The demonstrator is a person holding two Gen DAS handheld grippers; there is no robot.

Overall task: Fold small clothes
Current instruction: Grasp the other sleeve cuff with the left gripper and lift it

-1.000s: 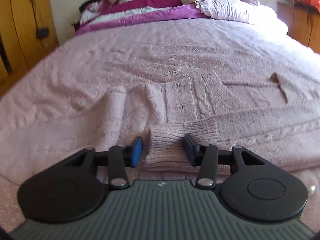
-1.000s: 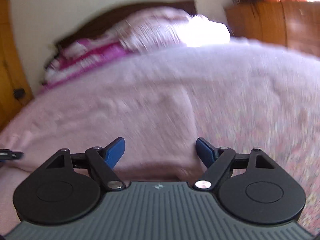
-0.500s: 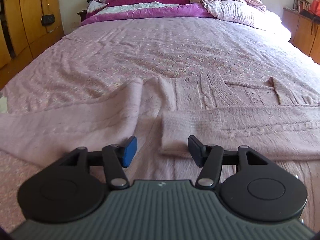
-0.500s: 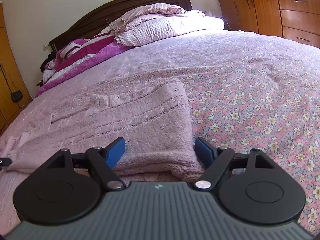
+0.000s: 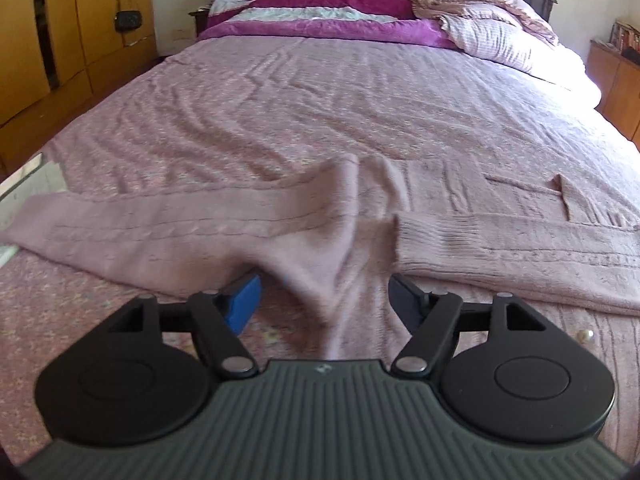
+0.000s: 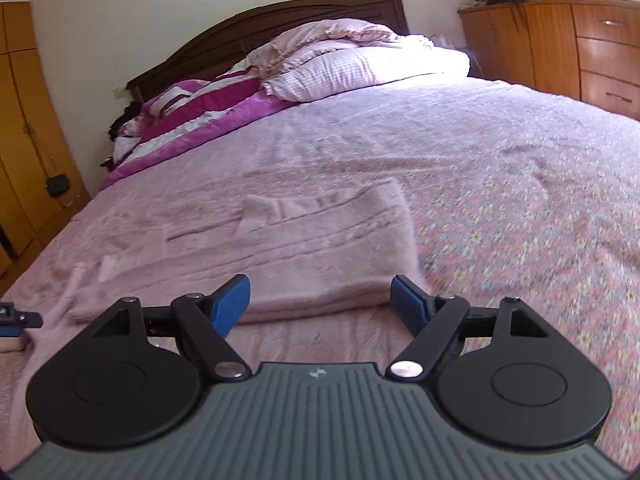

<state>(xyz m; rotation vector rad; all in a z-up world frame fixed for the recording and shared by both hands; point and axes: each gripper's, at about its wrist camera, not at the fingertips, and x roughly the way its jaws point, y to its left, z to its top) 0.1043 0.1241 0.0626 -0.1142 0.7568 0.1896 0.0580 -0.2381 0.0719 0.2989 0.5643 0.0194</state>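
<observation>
Released since a second ago: pink knit sleeve cuff [image 5: 416,236], then pinched between the left gripper [image 5: 320,300] pads, now lying flat ahead of and slightly right of the right-hand jaw, clear of both. Left jaws just been opening, now spread wide, with only a loose ridge of the pink sweater [image 5: 312,240] running between them, pressed by neither blue pad [image 5: 242,300]. Left gripper drawn back and raised from the cloth, angled downward toward the bed.

Other sleeve [image 5: 140,224] stretched out flat beyond and far left of the left-hand jaw. Small pearl button [image 5: 585,335] just right of the right-hand finger linkage.

Right gripper [image 6: 320,300] also pulled back and lifted since half a second ago: folded edge of the sweater body [image 6: 320,248], then reaching in between the jaws, now lying just ahead of them. Right jaws spread wide as before, nothing between them, tilted gently downward. Tip of the left gripper visible at the far left edge, beyond the left-hand jaw.

Floral bedspread [image 6: 520,220] beneath everything; pillows [image 6: 360,64] and striped magenta blanket [image 5: 320,12] far ahead at the headboard.
</observation>
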